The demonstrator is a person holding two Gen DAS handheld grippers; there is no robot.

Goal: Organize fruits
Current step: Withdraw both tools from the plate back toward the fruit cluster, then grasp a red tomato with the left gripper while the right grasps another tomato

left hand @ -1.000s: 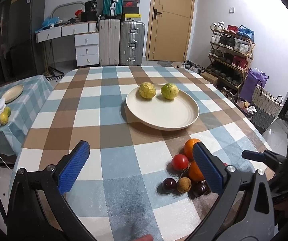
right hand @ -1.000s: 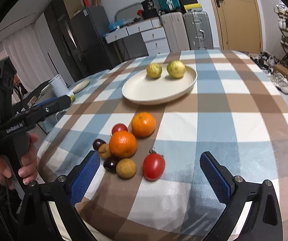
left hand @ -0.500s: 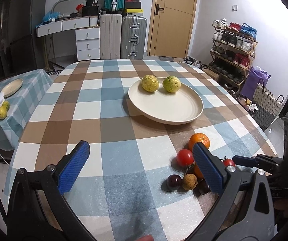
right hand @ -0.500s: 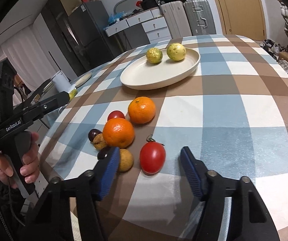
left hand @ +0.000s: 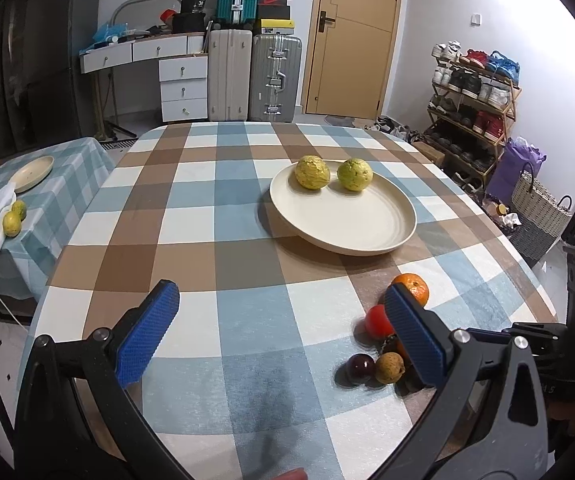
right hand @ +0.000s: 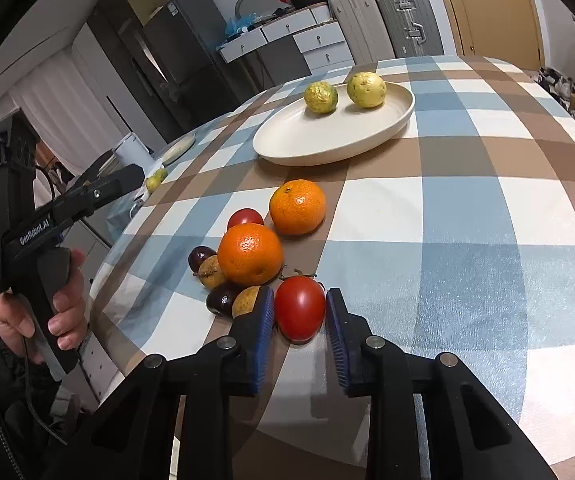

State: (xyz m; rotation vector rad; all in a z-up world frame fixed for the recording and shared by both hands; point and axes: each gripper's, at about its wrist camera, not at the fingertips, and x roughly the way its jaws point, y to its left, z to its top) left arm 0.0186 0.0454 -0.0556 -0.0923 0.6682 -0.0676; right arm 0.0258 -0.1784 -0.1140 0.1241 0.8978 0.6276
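— Where's your right tool (right hand: 300,312)?
— Tilted downward; my jaws have just been closing, and the pads now press a tomato (right hand: 299,307) from both sides.
— And the left tool (left hand: 283,328)?
— Gaping wide, nothing between its pads; my hand (right hand: 43,308) grips its handle.

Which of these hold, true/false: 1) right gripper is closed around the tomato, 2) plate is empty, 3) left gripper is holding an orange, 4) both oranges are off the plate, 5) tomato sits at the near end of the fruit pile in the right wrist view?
1) True. The right gripper has just closed; its pads flank the tomato, which sits on the table.
2) False. The plate holds two yellow-green fruits.
3) False. The left gripper is open and empty, over bare tablecloth.
4) True. The near orange and far orange lie on the tablecloth.
5) True.
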